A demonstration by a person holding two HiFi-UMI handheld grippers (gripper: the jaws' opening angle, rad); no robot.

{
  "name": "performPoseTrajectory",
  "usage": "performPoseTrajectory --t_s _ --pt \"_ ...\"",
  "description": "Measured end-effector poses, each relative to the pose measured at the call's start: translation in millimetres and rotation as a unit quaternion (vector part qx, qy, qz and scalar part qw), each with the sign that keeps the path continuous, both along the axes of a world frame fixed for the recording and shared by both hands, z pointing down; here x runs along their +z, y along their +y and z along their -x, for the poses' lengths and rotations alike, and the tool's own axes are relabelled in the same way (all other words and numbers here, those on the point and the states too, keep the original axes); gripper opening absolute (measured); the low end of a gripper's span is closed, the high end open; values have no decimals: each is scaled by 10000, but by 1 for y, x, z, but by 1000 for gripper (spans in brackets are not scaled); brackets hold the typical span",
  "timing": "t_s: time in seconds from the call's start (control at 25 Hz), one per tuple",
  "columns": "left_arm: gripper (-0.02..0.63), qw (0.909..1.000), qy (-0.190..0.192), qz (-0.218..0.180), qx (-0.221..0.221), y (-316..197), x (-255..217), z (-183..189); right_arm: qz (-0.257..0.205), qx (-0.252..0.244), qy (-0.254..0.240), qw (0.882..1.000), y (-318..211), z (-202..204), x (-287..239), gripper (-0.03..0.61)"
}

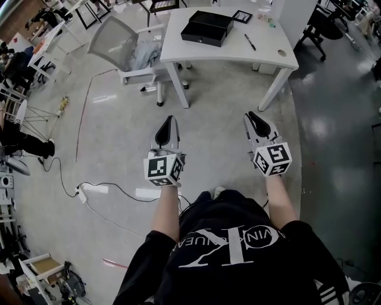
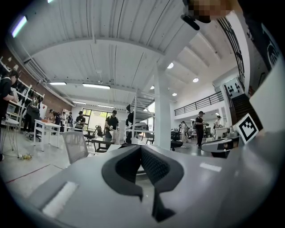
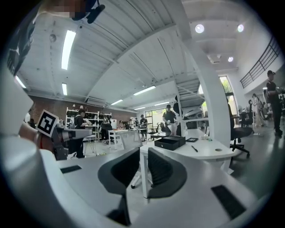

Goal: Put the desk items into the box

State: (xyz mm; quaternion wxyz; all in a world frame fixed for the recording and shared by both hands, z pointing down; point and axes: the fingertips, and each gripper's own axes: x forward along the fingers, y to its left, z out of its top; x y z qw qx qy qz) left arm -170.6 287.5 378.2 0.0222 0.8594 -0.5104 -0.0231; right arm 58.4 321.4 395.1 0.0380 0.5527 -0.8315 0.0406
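Left tool (image 1: 168, 122) hangs over the floor, its jaws pressed together at the tips, empty. The black box (image 1: 207, 27) sits toward the counter's (image 1: 226, 52) far left corner, with a pen (image 1: 250, 41) nearer the right edge. Right tool (image 1: 253, 117) has its jaws a thin slit apart and holds nothing.

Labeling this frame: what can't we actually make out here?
- Inside of the black box: too far off in the head view, and in the right gripper view its own side wall hides it.
- Small items at the far edge of the desk: too small to name in the head view, right by the top edge.
- Flat dark-framed thing: too small to identify in either view.
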Motion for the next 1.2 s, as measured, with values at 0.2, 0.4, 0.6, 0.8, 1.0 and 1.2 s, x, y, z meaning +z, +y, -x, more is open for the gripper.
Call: performPoseTrajectory --t_s 0.2,0.4,0.6,0.8,1.0,1.2 --pt "9 10000 21 6 10 4 5 -13 -21 17 -52 10000 3 -13 1 25" --pt "9 10000 10 52 67 7 8 -26 21 56 -51 10000 7 -26 3 55" --pt "9 9999 -5 78 92 2 10 -35 70 61 -71 9999 3 -34 7 57" --pt "9 9999 -32 97 129 -8 13 -41 97 44 -74 9999 -8 -38 11 58" --pt "9 9998 -26 73 156 -30 12 -48 82 50 -84 9999 -29 -43 10 58" --pt "9 9998 -3 55 170 -56 11 -53 67 4 -41 10000 -55 -45 9 58"
